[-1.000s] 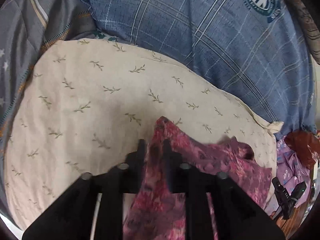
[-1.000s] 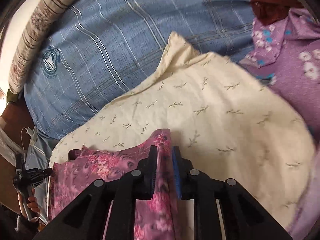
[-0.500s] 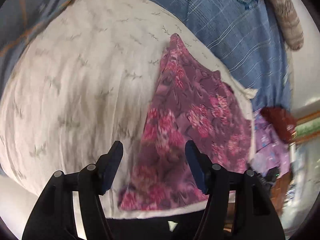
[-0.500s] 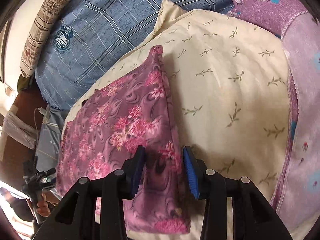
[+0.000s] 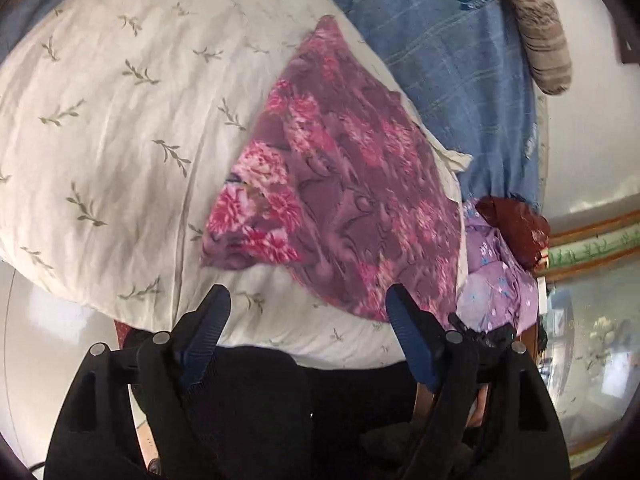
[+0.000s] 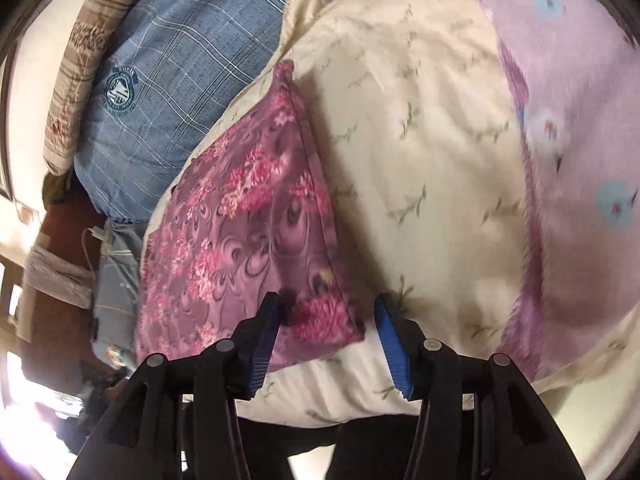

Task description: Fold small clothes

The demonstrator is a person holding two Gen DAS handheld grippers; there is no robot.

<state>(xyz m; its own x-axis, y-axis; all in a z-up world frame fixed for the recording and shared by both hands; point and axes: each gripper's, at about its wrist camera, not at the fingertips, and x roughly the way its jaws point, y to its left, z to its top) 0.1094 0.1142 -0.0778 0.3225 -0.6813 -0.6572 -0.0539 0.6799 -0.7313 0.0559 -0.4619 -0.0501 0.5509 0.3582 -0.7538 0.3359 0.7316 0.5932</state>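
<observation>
A small purple garment with pink flowers [image 5: 340,184] lies folded flat on a cream pillow with a leaf print [image 5: 120,128]. My left gripper [image 5: 308,300] hangs just short of the garment's near edge; its jaws are opening and nothing is between them. In the right wrist view the same garment [image 6: 248,220] lies on the cream pillow [image 6: 420,152]. My right gripper [image 6: 326,312] is over the garment's near right corner; its jaws are opening, and the corner lies between the blue pads without being pressed.
A blue checked pillow [image 5: 452,64] with a round badge lies behind the cream one, with a striped beige roll [image 5: 536,28] beyond it. Lilac flowered cloth [image 6: 572,128] lies right of the cream pillow, and a dark red item [image 5: 516,228] beside it. Dark clothing [image 5: 260,412] fills the space below the left gripper.
Both grippers were shut on the garment a second ago. They have let go, widened and drawn back toward the near edge, and the garment now lies flat on the pillow.
</observation>
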